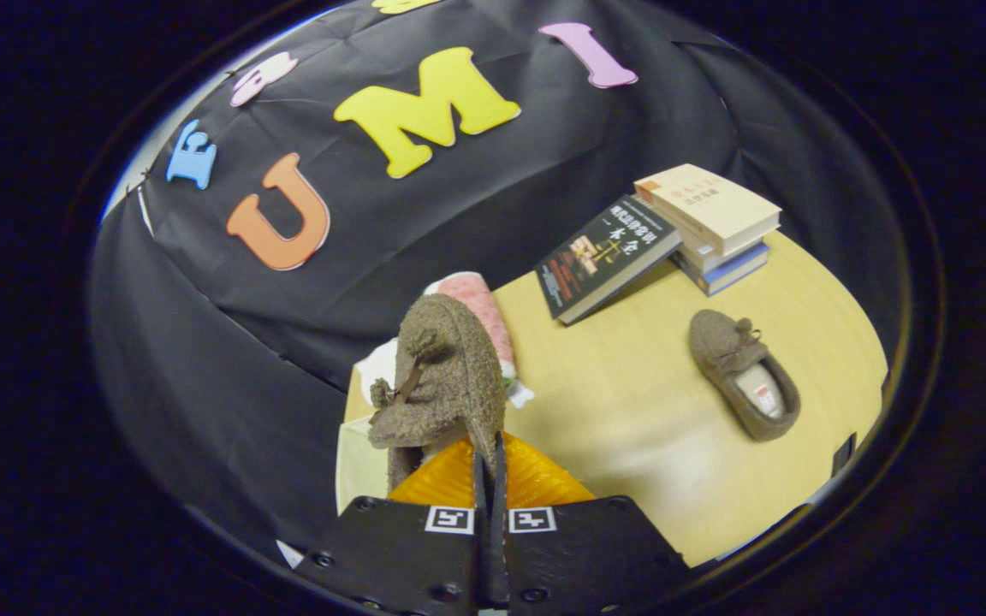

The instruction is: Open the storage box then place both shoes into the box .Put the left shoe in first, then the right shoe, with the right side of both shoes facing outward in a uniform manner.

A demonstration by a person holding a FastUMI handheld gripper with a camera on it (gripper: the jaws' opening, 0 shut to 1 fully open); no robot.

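Note:
A brown fuzzy shoe [446, 376] with a small bow hangs lifted above the table, toe pointing away, its heel collar pinched between my orange fingers [527, 479]. My gripper [490, 466] is shut on that collar. The second brown shoe [743, 372] lies flat on the wooden table [621, 402], off to the right and beyond the fingers, its pale insole showing. A whitish box edge [360, 462] peeks out below the held shoe on the left; much of it is hidden by the shoe and the gripper.
A dark book [604, 257] leans against a stack of books [715, 227] at the table's far right. A pink and white soft item [484, 316] lies just behind the held shoe. Bare table stretches between the two shoes.

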